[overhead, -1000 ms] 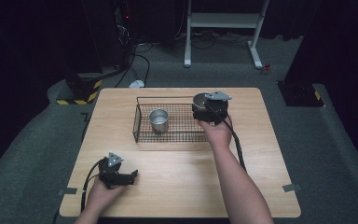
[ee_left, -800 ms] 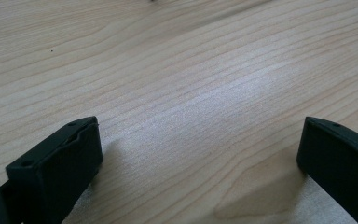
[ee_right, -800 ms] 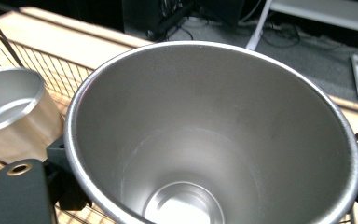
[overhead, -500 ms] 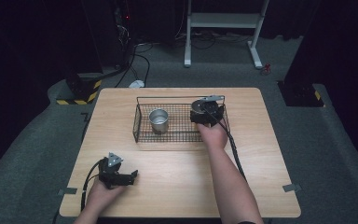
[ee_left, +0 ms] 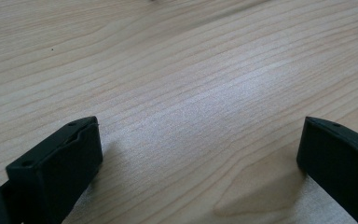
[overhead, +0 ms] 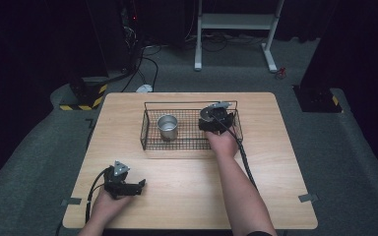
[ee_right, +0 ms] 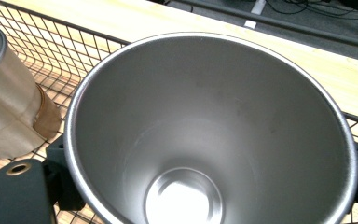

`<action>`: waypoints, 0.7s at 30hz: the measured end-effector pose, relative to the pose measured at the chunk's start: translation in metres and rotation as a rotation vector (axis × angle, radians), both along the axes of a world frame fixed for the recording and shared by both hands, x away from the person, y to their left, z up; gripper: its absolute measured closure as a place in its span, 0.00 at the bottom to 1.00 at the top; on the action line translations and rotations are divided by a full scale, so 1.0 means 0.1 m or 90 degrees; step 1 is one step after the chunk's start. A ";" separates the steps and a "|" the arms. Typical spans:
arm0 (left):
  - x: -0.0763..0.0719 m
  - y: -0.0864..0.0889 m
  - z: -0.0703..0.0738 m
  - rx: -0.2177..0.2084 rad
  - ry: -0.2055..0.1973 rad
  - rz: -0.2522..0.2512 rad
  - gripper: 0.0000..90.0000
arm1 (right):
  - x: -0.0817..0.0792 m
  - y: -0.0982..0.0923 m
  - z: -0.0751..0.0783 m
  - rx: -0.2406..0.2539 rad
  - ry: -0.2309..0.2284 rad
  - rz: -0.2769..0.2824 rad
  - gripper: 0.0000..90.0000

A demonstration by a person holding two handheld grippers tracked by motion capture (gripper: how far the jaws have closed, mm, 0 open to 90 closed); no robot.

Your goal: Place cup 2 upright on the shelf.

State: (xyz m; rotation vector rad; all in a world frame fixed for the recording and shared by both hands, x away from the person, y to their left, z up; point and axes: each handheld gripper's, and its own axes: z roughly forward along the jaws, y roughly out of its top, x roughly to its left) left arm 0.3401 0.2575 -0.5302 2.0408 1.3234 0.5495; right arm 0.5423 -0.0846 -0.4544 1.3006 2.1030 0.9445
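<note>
Wooden table [overhead: 187,182]: left gripper [overhead: 139,186] gapes; right gripper [overhead: 215,118] clamps unlabelled steel cup [ee_right: 209,135] over basket [overhead: 189,141].

Two steel cups [overhead: 167,127] [ee_right: 214,135], one wire basket [overhead: 150,140], one wooden table [overhead: 177,196], two grippers [overhead: 128,186] [overhead: 216,118]
</note>
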 end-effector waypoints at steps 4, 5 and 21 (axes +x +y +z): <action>0.00 0.00 0.00 0.000 0.000 0.000 0.00 | -0.01 0.02 -0.01 -0.019 0.009 0.001 0.14; 0.00 0.00 0.00 0.001 0.001 -0.001 0.00 | -0.01 0.02 -0.01 -0.020 0.011 0.000 0.14; 0.00 0.00 0.00 0.002 -0.001 0.000 0.00 | -0.09 -0.03 0.03 -0.022 0.021 0.007 0.09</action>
